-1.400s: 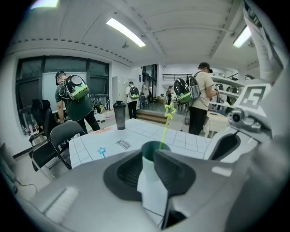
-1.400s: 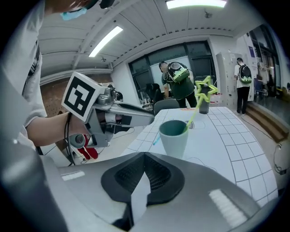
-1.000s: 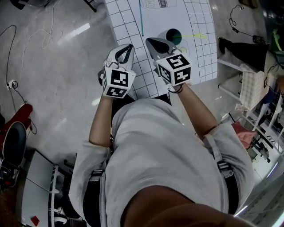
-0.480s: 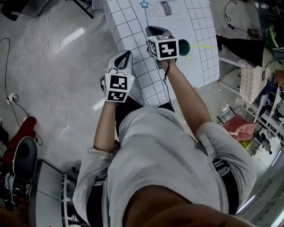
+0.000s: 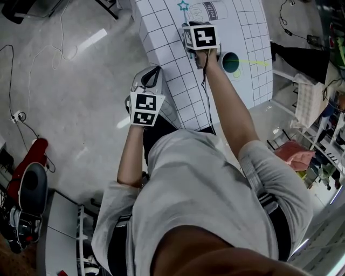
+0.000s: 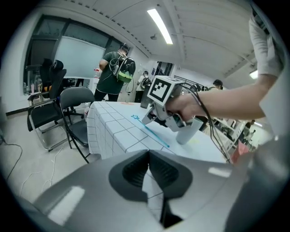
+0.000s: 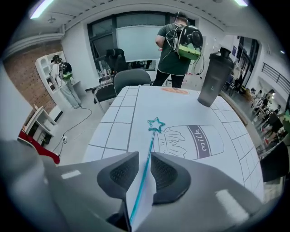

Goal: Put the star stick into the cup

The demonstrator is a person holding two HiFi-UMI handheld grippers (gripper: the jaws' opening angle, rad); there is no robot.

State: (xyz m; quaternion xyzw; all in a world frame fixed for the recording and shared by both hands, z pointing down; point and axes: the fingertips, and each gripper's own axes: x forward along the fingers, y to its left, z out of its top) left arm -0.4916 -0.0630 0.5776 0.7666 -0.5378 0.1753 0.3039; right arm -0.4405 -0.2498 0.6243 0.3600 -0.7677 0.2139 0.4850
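Note:
A thin teal star stick (image 7: 146,163) lies flat on the white gridded table (image 5: 161,38), its star (image 7: 156,124) pointing away from me. My right gripper (image 7: 144,171) is lowered over the stick's shaft. Its jaws stand a little apart, with the shaft running between them and untouched by the pads. In the head view its marker cube (image 5: 200,36) hides most of the stick, and only the star (image 5: 183,6) shows. The cup (image 5: 232,62) stands upright to the right of that hand. My left gripper (image 5: 156,69) hovers shut and empty at the table's near corner.
A milk carton is printed on the cloth (image 7: 195,141) beside the star. A dark bottle (image 7: 212,84) stands at the far end of the table. Behind it are office chairs (image 7: 131,79) and a person with a backpack (image 7: 176,45). Cables (image 5: 16,116) trail on the floor at left.
My right gripper has moved up the table, from beside the cup to over the star stick, and dropped lower. The left gripper has sunk slightly near the table's corner.

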